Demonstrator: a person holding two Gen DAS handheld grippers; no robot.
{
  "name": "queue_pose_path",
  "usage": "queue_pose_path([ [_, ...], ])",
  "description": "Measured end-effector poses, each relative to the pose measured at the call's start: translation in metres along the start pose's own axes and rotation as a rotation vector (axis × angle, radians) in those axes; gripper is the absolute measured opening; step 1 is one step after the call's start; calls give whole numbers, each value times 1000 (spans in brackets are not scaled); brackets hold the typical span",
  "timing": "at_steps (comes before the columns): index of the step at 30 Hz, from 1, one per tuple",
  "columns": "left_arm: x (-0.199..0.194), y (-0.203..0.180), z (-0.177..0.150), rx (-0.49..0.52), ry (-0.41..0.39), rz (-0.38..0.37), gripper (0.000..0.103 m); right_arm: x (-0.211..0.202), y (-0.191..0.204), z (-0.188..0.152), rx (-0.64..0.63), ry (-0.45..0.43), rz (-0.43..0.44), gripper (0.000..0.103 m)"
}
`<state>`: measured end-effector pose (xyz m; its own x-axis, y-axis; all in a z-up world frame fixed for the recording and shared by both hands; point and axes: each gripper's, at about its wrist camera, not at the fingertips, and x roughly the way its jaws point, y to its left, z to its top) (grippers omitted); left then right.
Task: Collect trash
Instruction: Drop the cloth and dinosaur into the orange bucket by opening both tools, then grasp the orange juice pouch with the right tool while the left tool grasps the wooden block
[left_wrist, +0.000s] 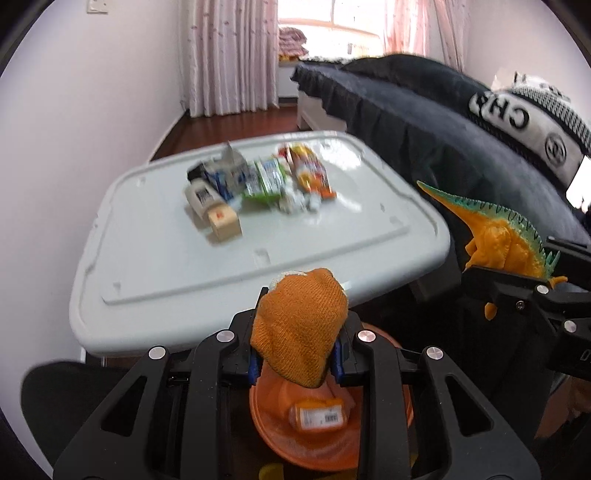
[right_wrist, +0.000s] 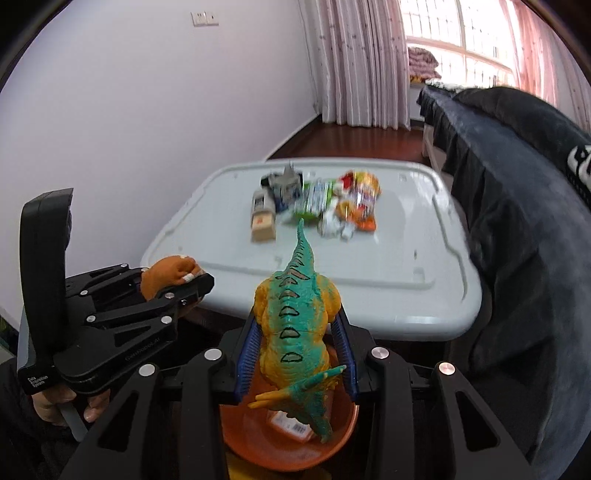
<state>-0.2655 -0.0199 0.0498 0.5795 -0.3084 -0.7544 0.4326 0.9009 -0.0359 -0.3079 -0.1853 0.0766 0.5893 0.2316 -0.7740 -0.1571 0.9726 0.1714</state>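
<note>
Room: a bedroom with pale walls and pink curtains (right_wrist: 354, 62) was shown, a dark-covered bed (left_wrist: 417, 122) standing along the right edge of a white table (left_wrist: 155, 236).

Table: the trash was gathered in a heap near the far middle, well away from the near edge, probably so it could be taken piece by piece.

Trash heap: a small carton (left_wrist: 223, 221), a crumpled milk carton (left_wrist: 221, 173), a green wrapper (left_wrist: 267, 181), a red and orange wrapper (left_wrist: 310, 171) and crumpled paper (left_wrist: 299, 201) were seen touching one another; blur hid finer detail.

Bin: an orange bowl-like bin (right_wrist: 255, 443) was set below the near edge of the table, under both tools, evidently so that items could be dropped straight in; a labelled packet (left_wrist: 317, 413) was already lying in it.

Left gripper (left_wrist: 297, 363): it was closed on an orange knitted sock (left_wrist: 299, 328), held upright directly above the bin, judged ready for release.

Right gripper (right_wrist: 297, 354): it was closed around the body of a toy dinosaur (right_wrist: 295, 325), tail pointing toward the table, head hanging over the bin.

Progress: most of the heap was judged still to be collected.

Risk: the dinosaur's long tail could catch on the bin rim when dropped.
</note>
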Motion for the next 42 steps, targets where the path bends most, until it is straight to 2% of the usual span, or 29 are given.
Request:
queue_pose_path([
  [8, 23, -6, -44, 3, 145, -27, 26, 27, 4, -38, 29, 135, 27, 38],
  [19, 33, -8, -52, 5, 196, -44, 27, 42, 0, -48, 40, 198, 42, 38],
  [21, 36, -10, -53, 13, 211, -35, 34, 48, -2, -48, 51, 216, 48, 40],
  [23, 39, -9, -54, 10, 231, -22, 59, 53, -5, -49, 62, 234, 40, 45],
  [25, 41, -6, -54, -4, 236, -23, 65, 54, -8, -49, 76, 234, 40, 49],
  [30, 46, -1, -55, -28, 259, -26, 67, 54, -19, -45, 99, 219, 27, 49],
  [34, 51, 9, -46, -44, 254, -20, 67, 59, -32, -29, 102, 197, 9, 49],
  [37, 58, 24, -29, -65, 221, 7, 67, 73, -44, -1, 83, 167, -23, 49],
  [42, 86, 56, 24, -143, 153, 75, 67, 120, -76, 71, 140, 114, -24, 49],
])
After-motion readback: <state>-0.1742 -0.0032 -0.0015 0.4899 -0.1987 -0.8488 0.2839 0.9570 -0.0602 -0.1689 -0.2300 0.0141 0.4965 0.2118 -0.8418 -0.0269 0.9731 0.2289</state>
